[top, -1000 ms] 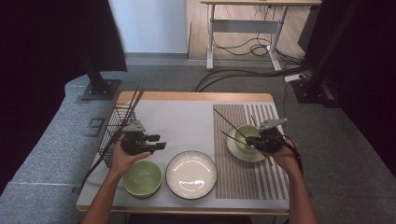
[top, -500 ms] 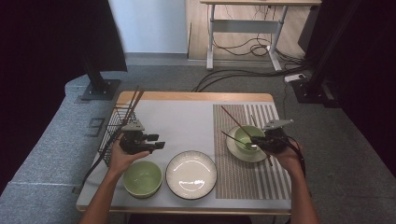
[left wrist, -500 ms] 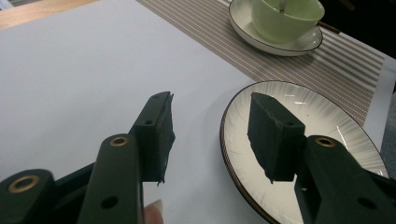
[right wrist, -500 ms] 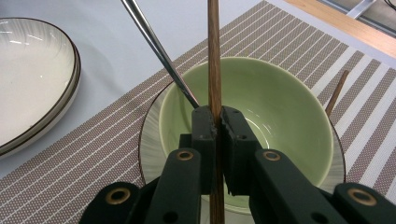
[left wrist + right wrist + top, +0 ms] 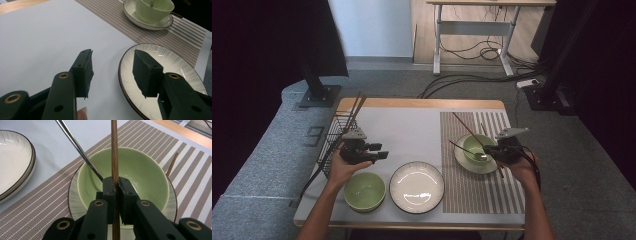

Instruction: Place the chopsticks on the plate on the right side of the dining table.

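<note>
My right gripper [image 5: 115, 186] clamped on a wooden chopstick [image 5: 114, 150] above the green bowl [image 5: 140, 172] on its saucer [image 5: 468, 162], striped mat [image 5: 477, 190] at 3 o'clock, my left gripper [image 5: 112, 72] jaws apart, empty, by the white plate [image 5: 175, 62].

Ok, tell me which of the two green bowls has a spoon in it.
The green bowl on the saucer, on the striped mat by the right gripper; the other green bowl, near the left hand, is empty.
</note>
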Tool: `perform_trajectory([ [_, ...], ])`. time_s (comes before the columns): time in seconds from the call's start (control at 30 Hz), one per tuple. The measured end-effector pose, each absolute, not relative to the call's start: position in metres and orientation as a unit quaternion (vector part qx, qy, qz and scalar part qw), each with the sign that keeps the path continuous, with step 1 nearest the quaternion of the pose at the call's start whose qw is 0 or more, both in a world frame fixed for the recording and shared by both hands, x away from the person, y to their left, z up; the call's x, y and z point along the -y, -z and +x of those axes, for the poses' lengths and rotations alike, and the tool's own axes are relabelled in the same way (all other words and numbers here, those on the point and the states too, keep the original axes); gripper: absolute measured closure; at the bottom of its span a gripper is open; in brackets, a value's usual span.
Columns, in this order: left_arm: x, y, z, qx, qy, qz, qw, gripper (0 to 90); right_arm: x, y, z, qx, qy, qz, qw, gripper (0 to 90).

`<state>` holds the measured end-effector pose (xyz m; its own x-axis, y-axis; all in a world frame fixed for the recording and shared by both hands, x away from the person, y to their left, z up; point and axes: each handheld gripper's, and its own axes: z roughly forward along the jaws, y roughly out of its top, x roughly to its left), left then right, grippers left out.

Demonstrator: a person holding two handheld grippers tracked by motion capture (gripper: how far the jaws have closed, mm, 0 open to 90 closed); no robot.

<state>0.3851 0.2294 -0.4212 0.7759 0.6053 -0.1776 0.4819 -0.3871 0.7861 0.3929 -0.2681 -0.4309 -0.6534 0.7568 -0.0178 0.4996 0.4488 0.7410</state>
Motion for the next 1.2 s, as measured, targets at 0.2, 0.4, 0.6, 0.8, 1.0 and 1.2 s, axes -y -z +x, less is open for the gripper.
perform_trajectory([
  [0.2,-0.229,0.421,0.384,-0.325,-0.069,0.831,0.445,50.2,0.272,0.431,0.393,-0.829,-0.364,0.385,0.178,84.7],
  [0.4,-0.228,0.422,0.384,-0.325,-0.068,0.832,0.445,50.2,0.275,0.432,0.392,-0.826,-0.364,0.389,0.181,84.7],
  [0.6,-0.227,0.423,0.383,-0.325,-0.067,0.833,0.444,50.2,0.283,0.434,0.392,-0.818,-0.362,0.406,0.186,84.7],
  [0.8,-0.226,0.423,0.384,-0.323,-0.061,0.832,0.447,50.1,0.288,0.437,0.39,-0.813,-0.361,0.416,0.187,84.7],
  [1.0,-0.227,0.421,0.384,-0.323,-0.061,0.831,0.448,50.1,0.291,0.44,0.389,-0.811,-0.36,0.421,0.187,84.7],
  [1.2,-0.227,0.421,0.383,-0.321,-0.061,0.832,0.449,50.1,0.294,0.442,0.388,-0.809,-0.361,0.425,0.186,84.7],
])
